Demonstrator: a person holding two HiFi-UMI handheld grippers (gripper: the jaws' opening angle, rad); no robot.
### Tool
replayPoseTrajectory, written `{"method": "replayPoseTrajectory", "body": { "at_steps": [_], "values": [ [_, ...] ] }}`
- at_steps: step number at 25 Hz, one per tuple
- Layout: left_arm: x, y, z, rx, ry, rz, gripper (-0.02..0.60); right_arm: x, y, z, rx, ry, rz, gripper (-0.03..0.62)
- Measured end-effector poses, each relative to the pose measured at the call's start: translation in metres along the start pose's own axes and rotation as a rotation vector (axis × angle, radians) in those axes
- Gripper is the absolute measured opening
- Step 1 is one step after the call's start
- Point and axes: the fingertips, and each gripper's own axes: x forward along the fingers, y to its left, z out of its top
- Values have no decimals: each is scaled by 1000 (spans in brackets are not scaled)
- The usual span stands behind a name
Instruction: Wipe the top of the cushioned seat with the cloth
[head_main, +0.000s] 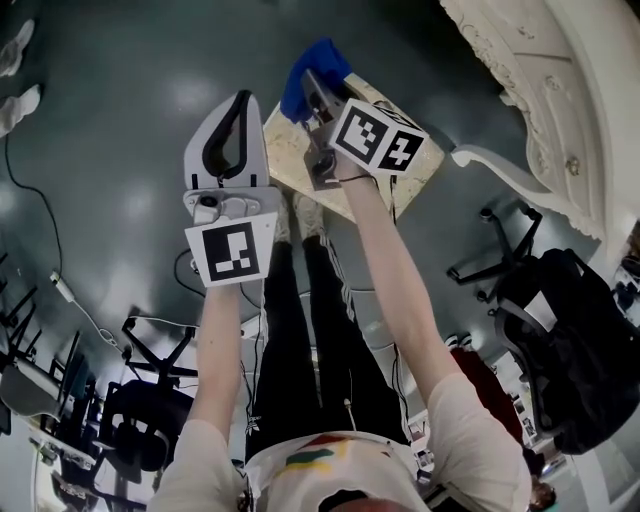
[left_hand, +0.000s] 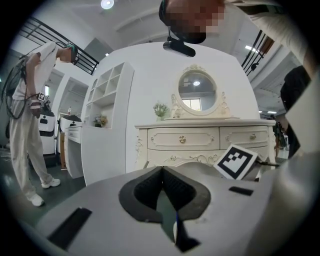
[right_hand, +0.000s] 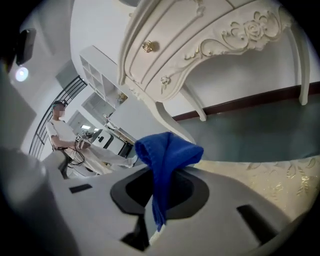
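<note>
Cushioned seat (head_main: 285, 150): cream, patterned, mostly hidden beneath right gripper (head_main: 318, 100). Cloth (right_hand: 167, 155): blue, knitted, bunched, pinched in its jaws. Left gripper (left_hand: 161, 175): jaws pressed together, empty.

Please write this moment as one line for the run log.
right gripper: shut on blue cloth, above cushioned seat | cloth-seat contact: unclear | left gripper: shut, empty, by seat's left edge

The cloth (head_main: 296, 92) is pinched in the right gripper (head_main: 316, 88) above the far part of the cushioned seat (head_main: 287, 160); the left gripper (head_main: 236, 140) is held over its left edge, with the dressing table (head_main: 540, 80) placed to the seat's right
</note>
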Motion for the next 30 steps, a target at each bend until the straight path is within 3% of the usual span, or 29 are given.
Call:
{"method": "replayPoseTrajectory", "body": {
  "at_steps": [10,19,30],
  "values": [
    [6,-1,-9,-3,28,1,3,19,-48,-12,-6,117,-115,35],
    [12,-10,-13,-14,34,-15,3,16,-59,-15,-53,179,-139,35],
    [16,-24,-14,-17,44,-50,4,-10,-81,-13,-33,225,-168,35]
  ]
}}
